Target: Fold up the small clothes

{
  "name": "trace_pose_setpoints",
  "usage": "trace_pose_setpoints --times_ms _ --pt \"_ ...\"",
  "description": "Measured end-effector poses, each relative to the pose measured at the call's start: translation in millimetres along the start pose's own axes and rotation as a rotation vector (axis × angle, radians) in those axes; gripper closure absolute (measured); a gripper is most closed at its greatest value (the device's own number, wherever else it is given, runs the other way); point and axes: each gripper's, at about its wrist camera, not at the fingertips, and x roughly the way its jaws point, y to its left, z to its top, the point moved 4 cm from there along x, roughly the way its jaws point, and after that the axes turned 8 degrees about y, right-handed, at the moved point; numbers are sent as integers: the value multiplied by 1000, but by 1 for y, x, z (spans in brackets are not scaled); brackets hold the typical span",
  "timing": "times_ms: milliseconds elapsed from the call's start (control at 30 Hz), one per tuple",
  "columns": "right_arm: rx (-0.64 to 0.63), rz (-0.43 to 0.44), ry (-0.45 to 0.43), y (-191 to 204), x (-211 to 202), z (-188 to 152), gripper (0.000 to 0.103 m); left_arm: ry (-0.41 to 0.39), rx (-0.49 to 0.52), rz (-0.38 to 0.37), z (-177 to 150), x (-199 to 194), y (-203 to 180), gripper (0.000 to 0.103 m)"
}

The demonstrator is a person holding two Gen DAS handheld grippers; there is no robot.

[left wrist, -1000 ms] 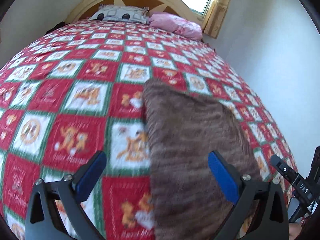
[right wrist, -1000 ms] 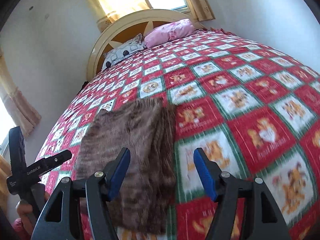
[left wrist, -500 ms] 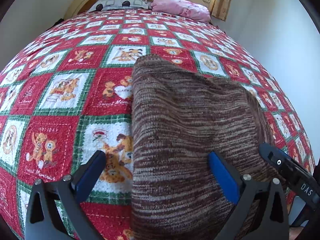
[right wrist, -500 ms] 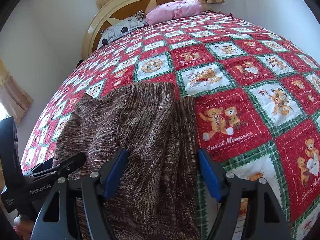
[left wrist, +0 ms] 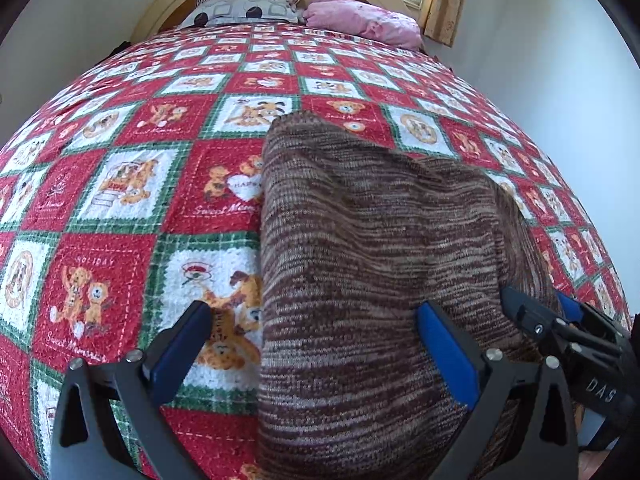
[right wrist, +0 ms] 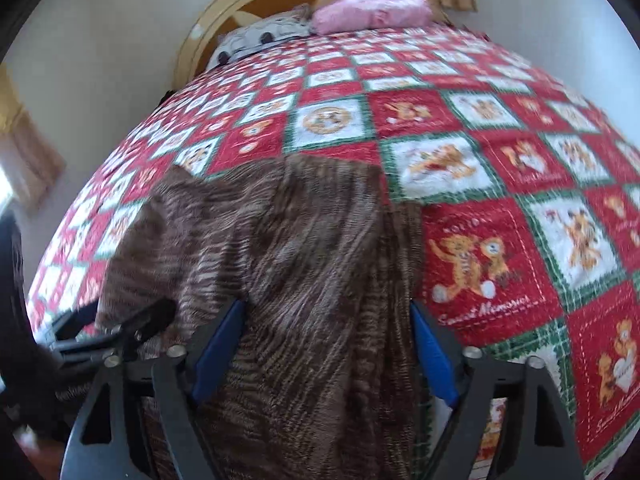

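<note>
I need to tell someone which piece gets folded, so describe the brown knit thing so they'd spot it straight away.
Start at the bed's red, white and green teddy-bear quilt. The brown knit garment lies flat on its near end, far from the pink pillow at the headboard. It is the only plain, streaky brown thing on that patterned cover.

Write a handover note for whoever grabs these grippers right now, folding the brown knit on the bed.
Left gripper: open over the knit's left edge, nothing gripped.
Right gripper: open, its fingers astride the knit's right part, not gripping.
The knit lies on the quilt near the foot of the bed; one flap already overlaps along its right side.
Left to do: grip the near edge and finish folding.
</note>
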Motion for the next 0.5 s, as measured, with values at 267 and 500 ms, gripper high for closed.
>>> trace_pose_setpoints --times_ms 267,500 --pt "-43 37 -56 7 -4 -8 60 -17 22 -17 -1 -1 -7 10" --pt "-95 -38 -99 18 -8 -11 65 -37 50 -49 0 -3 -17 36"
